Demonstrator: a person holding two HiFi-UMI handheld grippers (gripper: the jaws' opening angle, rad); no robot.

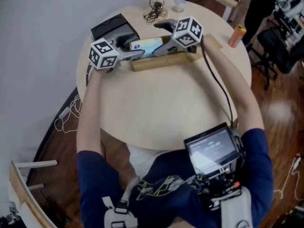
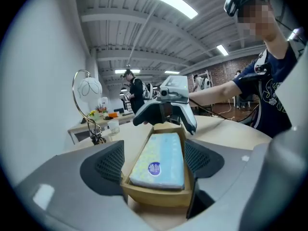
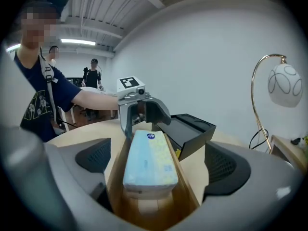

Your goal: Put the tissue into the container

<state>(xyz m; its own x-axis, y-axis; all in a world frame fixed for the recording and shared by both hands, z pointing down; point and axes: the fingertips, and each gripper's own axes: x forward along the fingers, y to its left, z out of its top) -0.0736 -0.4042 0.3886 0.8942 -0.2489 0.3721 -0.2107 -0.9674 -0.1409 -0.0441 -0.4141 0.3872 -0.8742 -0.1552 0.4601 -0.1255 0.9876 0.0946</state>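
A pale blue tissue pack (image 1: 147,46) (image 2: 159,160) (image 3: 149,162) lies lengthwise inside an open wooden container (image 1: 156,61) (image 2: 154,196) (image 3: 190,191) at the far side of the round table (image 1: 166,108). My left gripper (image 1: 132,46) (image 2: 154,162) is at the container's left end, and its pads press on the two outer walls. My right gripper (image 1: 161,37) (image 3: 154,162) straddles the right end with its jaws wide. Its pads stand apart from the walls and the pack. Each gripper shows in the other's view, beyond the pack.
A black box (image 1: 114,27) (image 3: 192,129) lies open just behind the container. A lamp (image 3: 284,85) with its cable (image 1: 154,8), a clear cup (image 1: 179,4) and an orange bottle (image 1: 236,34) stand near the table's far rim. People stand in the background.
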